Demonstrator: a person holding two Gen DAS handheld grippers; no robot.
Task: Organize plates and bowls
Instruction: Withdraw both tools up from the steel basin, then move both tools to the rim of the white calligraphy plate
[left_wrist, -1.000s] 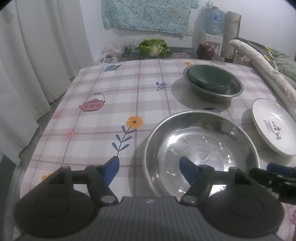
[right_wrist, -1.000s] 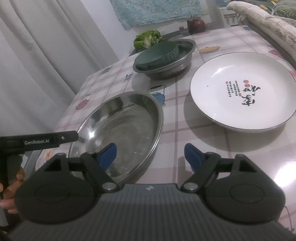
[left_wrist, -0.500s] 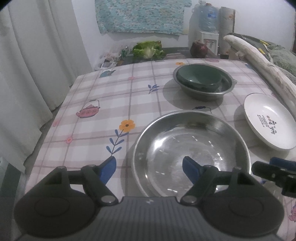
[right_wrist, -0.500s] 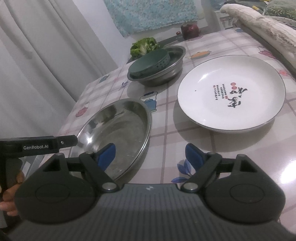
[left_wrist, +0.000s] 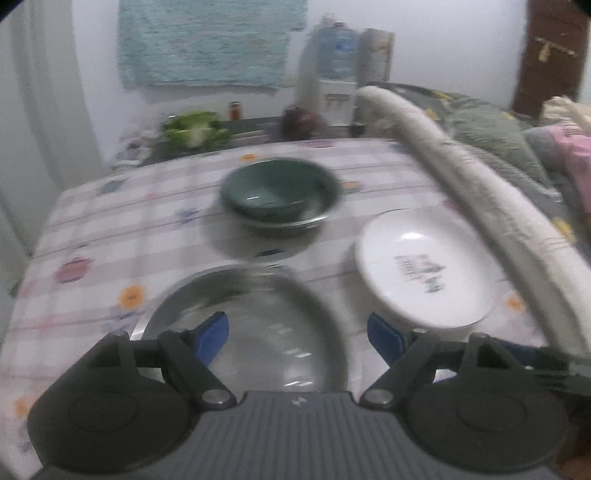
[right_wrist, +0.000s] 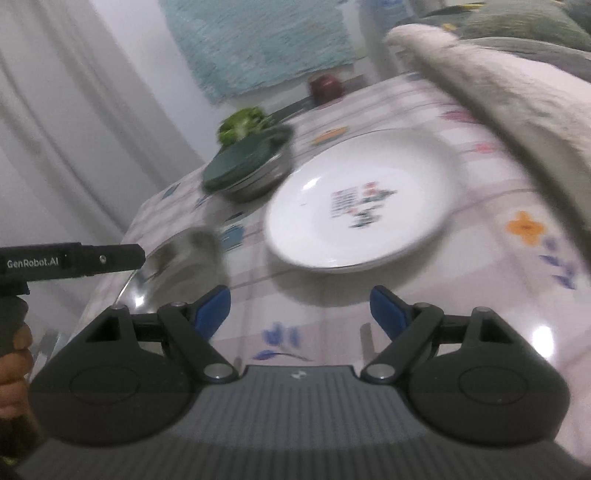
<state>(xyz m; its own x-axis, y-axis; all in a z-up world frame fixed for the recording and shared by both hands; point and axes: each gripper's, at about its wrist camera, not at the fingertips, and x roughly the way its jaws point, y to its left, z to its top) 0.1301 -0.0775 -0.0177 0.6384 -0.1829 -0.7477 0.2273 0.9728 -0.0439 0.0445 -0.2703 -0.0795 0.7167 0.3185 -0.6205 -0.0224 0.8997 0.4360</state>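
Hovering above the near edge of the wide, shallow stainless-steel basin (left_wrist: 255, 325), the left gripper (left_wrist: 297, 334) has its blue-tipped fingers (left_wrist: 210, 332) spread wide with nothing between them. Its view, though blurred, takes in the whole layout on the plaid, flower-printed worktop (left_wrist: 122, 236): the steel basin nearest, a dark green ceramic bowl (left_wrist: 275, 192) nested inside a smaller steel bowl (left_wrist: 317, 218) farther back, and a round white plate with printed characters (left_wrist: 421, 269) to the right, just beside the basin. A rolled pale cloth bundle (left_wrist: 476, 192) runs along the worktop's right edge, close to the plate.

From the right wrist, the right gripper (right_wrist: 300, 308) is likewise wide open and empty, its blue fingers (right_wrist: 384, 308) poised over bare worktop just short of the white plate (right_wrist: 362, 206). This view shows only a sliver of the steel basin (right_wrist: 177, 258) at the left, partly hidden by the black body of the left gripper (right_wrist: 70, 258) marked "GenRobot.AI", with the person's left hand (right_wrist: 14, 354) gripping its handle, something the left wrist view cannot show. The green bowl (right_wrist: 243, 162) appears here side-on, rising above its steel bowl (right_wrist: 266, 177), with a leafy green vegetable (right_wrist: 242, 125) beyond
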